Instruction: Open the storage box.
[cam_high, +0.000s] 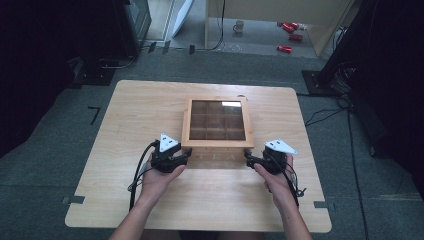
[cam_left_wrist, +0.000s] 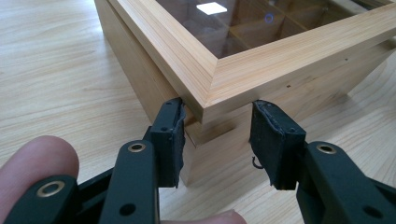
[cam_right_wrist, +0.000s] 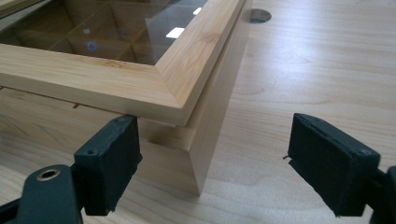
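A wooden tea box (cam_high: 217, 144) with a glass lid divided over several compartments stands at the middle of the table. My left gripper (cam_high: 187, 153) is at its front left corner. In the left gripper view the jaws of that gripper (cam_left_wrist: 217, 140) stand open on either side of the lid's corner (cam_left_wrist: 208, 88), one pad (cam_left_wrist: 172, 135) tucked just under the lid's edge. My right gripper (cam_high: 248, 158) is at the front right corner. In the right gripper view it (cam_right_wrist: 212, 163) is open wide around the box corner (cam_right_wrist: 194, 154), with its left pad (cam_right_wrist: 114, 158) below the lid's rim (cam_right_wrist: 116, 86).
The light wooden table (cam_high: 150, 105) has a small round hole (cam_right_wrist: 260, 15) behind the box. On the floor beyond lie red cans (cam_high: 290, 30) and a mug (cam_high: 239, 26). Cables (cam_high: 325, 115) run on the carpet to the right.
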